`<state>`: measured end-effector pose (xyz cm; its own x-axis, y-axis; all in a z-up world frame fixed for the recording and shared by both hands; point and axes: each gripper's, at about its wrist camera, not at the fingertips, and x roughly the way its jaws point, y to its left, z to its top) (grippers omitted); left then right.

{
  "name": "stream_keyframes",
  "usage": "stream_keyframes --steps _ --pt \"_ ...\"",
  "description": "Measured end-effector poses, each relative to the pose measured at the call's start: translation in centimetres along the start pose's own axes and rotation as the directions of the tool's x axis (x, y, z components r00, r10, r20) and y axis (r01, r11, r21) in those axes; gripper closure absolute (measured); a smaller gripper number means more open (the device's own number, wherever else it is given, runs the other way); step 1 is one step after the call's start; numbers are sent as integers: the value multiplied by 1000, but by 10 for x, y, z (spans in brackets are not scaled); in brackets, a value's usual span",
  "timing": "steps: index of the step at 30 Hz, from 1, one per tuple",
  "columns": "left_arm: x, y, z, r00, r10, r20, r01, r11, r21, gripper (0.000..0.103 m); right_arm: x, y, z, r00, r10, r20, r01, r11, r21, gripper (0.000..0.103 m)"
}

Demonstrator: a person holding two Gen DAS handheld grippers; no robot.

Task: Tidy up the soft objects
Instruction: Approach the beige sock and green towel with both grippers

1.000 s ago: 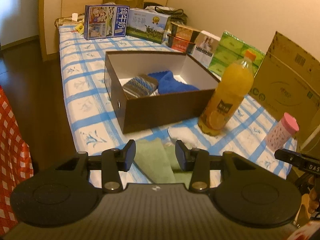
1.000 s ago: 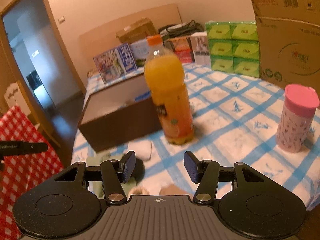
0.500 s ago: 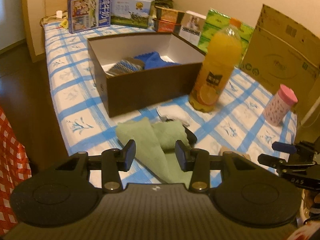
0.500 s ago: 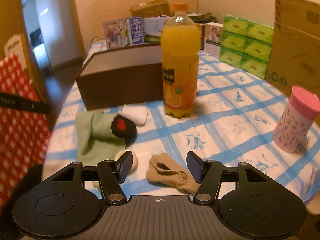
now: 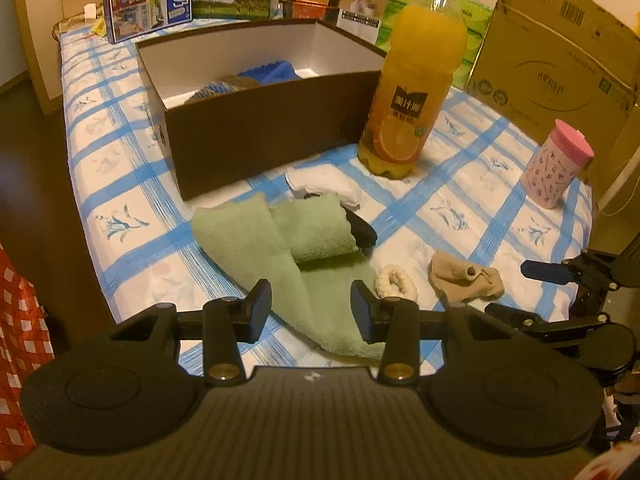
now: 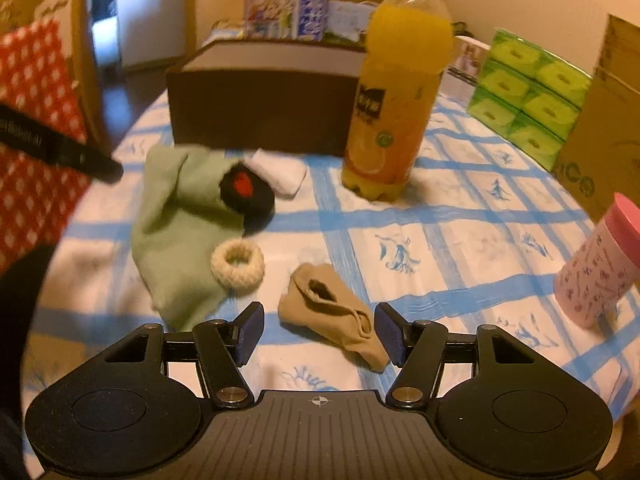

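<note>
On desk [image 5: 120,184], front of brown box [image 5: 256,120]: green towel [image 5: 256,240], tan sock [image 6: 340,320].
Right tool [image 6: 320,332]: released, jaws just widened, sock between, untouched. Advice: lower, pinch sock mid-bunch.
Left tool [image 5: 312,308]: released over towel; grab thick fold, avoid cream scrunchie [image 5: 396,280].

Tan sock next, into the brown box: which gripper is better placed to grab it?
Right. The right gripper, jaws just opening, is lined up with the tan sock between its fingers, not yet pinched. The left gripper is over the green towel instead.
</note>
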<state>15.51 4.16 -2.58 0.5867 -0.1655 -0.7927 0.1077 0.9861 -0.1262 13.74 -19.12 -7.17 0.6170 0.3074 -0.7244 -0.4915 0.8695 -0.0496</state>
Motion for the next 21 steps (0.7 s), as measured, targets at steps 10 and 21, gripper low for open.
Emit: stream_keyframes --steps 10,21 --pt "20 -2 1 999 8 -35 -7 1000 21 63 35 -6 -17 999 -27 -33 22 987 -162 36" --pt "38 -8 7 999 -2 -53 4 999 51 63 66 -19 -10 998 58 -39 -64 984 -168 36"
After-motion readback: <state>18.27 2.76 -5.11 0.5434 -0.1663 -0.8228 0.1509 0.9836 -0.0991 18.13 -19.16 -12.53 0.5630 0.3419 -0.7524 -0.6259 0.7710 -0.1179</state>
